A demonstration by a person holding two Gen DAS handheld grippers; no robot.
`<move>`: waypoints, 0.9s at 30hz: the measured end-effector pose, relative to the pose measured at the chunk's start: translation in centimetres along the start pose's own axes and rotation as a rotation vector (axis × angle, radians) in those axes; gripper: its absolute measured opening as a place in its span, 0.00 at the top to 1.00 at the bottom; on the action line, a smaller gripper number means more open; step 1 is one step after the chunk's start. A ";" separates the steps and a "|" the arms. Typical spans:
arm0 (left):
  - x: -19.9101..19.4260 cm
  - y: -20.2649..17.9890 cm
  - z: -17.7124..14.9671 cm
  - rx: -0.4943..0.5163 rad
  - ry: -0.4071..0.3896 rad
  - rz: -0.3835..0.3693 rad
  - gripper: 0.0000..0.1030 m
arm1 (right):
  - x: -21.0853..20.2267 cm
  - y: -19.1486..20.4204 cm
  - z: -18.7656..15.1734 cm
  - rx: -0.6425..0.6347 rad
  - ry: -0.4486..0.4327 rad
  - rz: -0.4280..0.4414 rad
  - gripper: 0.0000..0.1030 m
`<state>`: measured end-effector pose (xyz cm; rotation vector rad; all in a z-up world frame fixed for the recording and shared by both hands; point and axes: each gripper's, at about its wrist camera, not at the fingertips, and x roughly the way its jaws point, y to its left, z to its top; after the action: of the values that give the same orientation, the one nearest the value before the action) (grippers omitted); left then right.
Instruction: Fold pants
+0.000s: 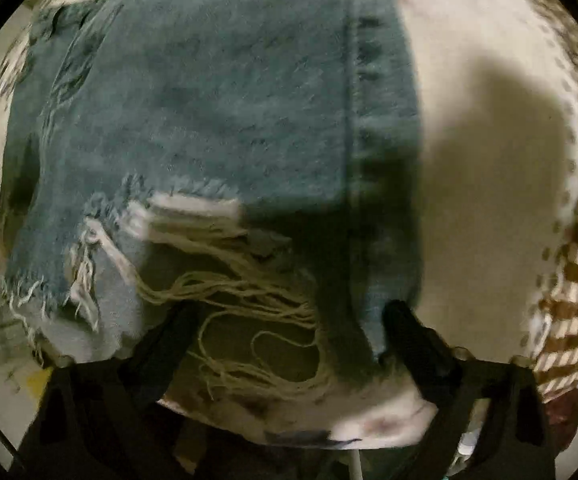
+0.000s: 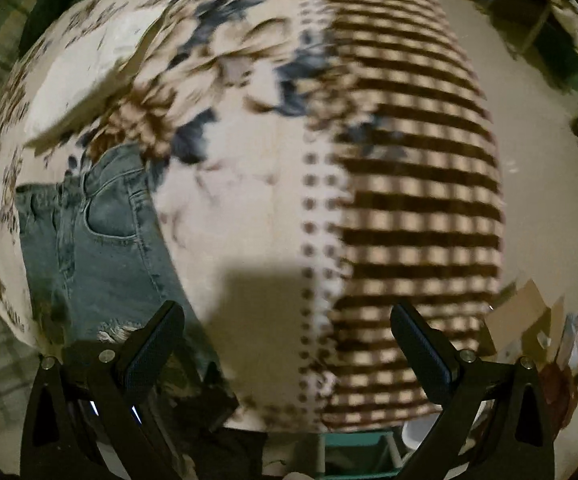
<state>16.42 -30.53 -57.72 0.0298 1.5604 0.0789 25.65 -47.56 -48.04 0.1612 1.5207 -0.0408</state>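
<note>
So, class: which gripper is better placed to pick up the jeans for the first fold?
Left. The left gripper hangs open over the jeans' frayed hem, while the right gripper is over bare tablecloth.

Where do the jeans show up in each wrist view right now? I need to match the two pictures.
Left wrist: the jeans fill the left and centre of the picture, with the frayed rip low down between the open left gripper fingers.
Right wrist: the jeans lie at the lower left, pocket showing, beside the left finger of the open right gripper.
Shared landmark: the brown striped band of the cloth under them.
</note>
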 end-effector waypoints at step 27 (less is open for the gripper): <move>-8.3 6.8 0.5 0.020 -0.123 -0.096 0.75 | 7.4 8.3 6.8 -0.045 0.112 0.160 0.09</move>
<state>16.60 -24.29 -48.98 -0.0236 1.4371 -0.0143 33.79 -39.73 -54.45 0.2517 1.6147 0.1320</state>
